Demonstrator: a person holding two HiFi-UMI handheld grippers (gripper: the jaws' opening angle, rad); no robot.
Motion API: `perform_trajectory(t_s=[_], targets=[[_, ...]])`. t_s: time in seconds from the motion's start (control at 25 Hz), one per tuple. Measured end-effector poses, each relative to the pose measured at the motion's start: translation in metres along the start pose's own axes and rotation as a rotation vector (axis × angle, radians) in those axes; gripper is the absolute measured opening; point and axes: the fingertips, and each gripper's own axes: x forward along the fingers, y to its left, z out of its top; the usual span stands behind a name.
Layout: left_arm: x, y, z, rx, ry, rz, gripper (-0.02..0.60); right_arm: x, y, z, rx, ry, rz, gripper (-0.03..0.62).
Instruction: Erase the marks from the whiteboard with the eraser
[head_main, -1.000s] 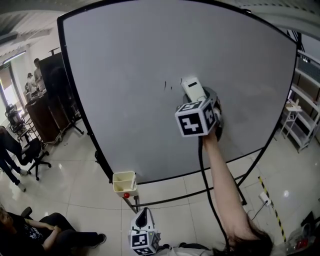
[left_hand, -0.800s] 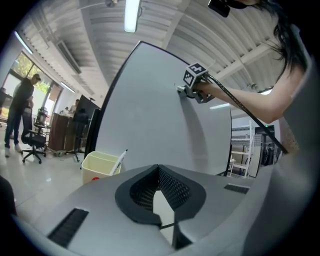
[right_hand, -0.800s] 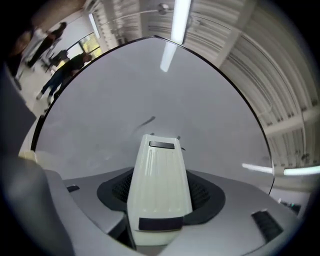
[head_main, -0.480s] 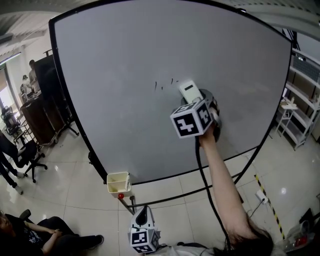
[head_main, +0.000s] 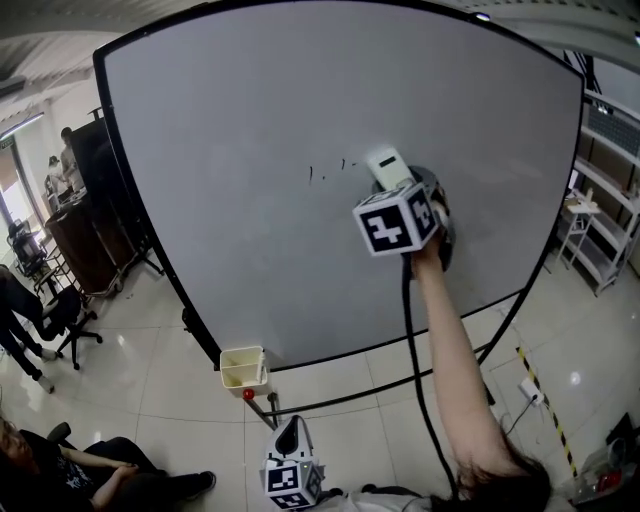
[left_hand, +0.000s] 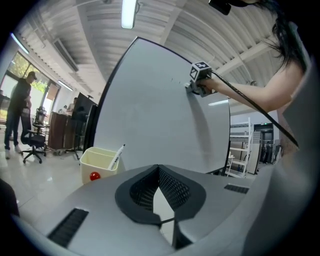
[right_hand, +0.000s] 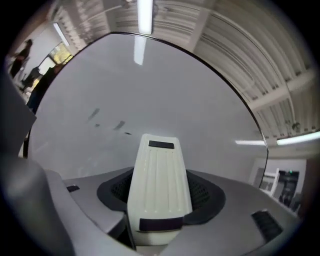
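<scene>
On the whiteboard (head_main: 250, 120), the eraser (head_main: 389, 168) has edged up.

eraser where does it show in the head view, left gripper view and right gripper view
Head view: eraser at mid-board, held by the right gripper.
Left gripper view: too small to make out; only the right gripper shows, upper middle against the board.
Right gripper view: bottom centre, clamped between the jaws.
Shared landmark: the whiteboard; its dark marks sit just left of the eraser.
</scene>
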Motion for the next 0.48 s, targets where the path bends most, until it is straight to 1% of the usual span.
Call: perform_trajectory(t_s=[0.04,0.08,0.12,0.16,0.24,0.32,0.4,0.44,0.48], targets=[[-0.002,0.005,-0.002,-0.007,0.002,0.012,-0.012,0.003,-0.021,-0.007,0.061,0.026,-0.015,0.287],[-0.004,0.010,-0.004,-0.015,0.004,0.025,-0.012,0.005,-0.030,-0.012,0.105,0.044,-0.015,0.285],[-0.005,0.015,-0.004,-0.020,0.005,0.037,-0.012,0.006,-0.028,-0.013,0.126,0.052,-0.005,0.285],[-0.006,0.018,-0.003,-0.023,0.006,0.046,-0.012,0.004,-0.017,-0.008,0.120,0.048,0.009,0.285],[-0.004,0.019,0.000,-0.019,0.003,0.049,-0.012,-0.006,0.026,0.014,0.032,0.009,0.037,0.285],[0.000,0.013,0.000,-0.013,0.003,0.032,-0.012,-0.022,0.089,0.040,-0.129,-0.051,0.087,0.285],[0.004,0.006,-0.002,-0.009,0.005,0.010,-0.012,-0.036,0.154,0.056,-0.303,-0.097,0.155,0.285],[0.005,0.003,-0.003,-0.008,0.005,0.001,-0.012,-0.041,0.174,0.060,-0.362,-0.109,0.175,0.285],[0.005,-0.001,-0.003,-0.008,0.005,-0.008,-0.012,-0.042,0.182,0.061,-0.387,-0.115,0.183,0.285]])
